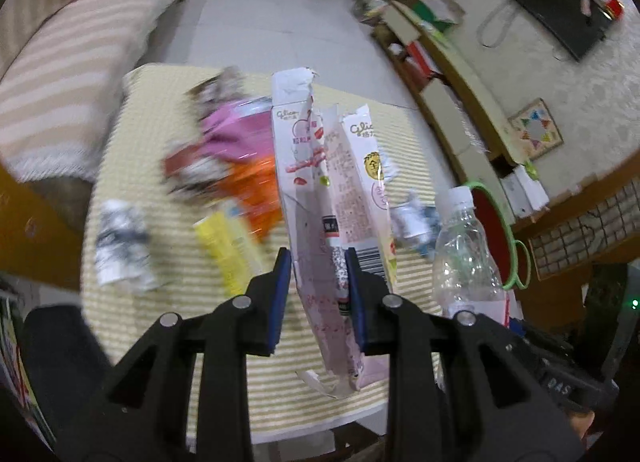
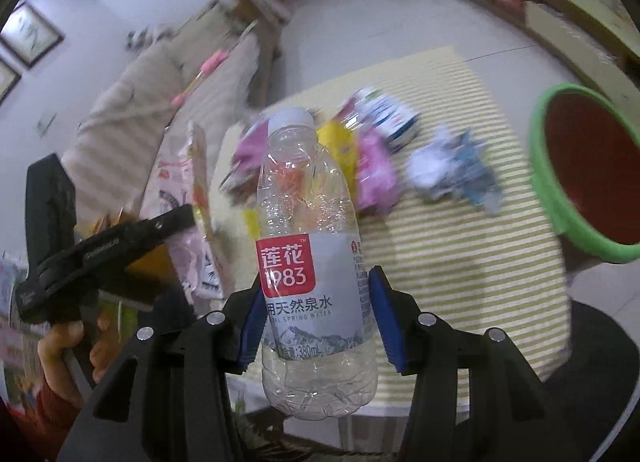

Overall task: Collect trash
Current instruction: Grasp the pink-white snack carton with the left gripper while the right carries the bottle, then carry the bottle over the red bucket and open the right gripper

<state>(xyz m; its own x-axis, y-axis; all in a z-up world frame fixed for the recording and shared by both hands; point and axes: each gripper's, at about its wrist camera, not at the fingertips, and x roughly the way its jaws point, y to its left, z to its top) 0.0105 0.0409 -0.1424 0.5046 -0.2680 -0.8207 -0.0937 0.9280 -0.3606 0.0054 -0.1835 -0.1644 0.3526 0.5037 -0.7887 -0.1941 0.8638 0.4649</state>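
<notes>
- The left hand-held gripper (image 1: 318,294) is clenched on a torn carton (image 1: 328,198), held up above the worktop (image 1: 168,166). The carton is flattened and ripped along its edges, so the card could buckle or slide out between the pads, the more so if the arm swings fast.
- The right hand-held gripper (image 2: 316,318) grasps an empty bottle (image 2: 312,262) around its label, upright and clear of the worktop. The thin plastic looks crushable; I judge it could squirm or pop free under a hard squeeze.
- The bin (image 2: 580,174), green-rimmed and red inside, stands past the worktop's right edge. Both arms are loaded and close together, so they could knock each other, or one item could miss the rim.
- Loose wrappers (image 1: 240,150) and crumpled paper (image 1: 120,246) lie on the worktop; a low pass with the carton could sweep them to the floor.
- Hard to read: the litter pile is smeared by motion blur, so I cannot count pieces or tell which touch.
- The bin's base and far side are cut off, and its depth cannot be told.
- The carton's lower end hangs behind the gripper, partly hidden.
</notes>
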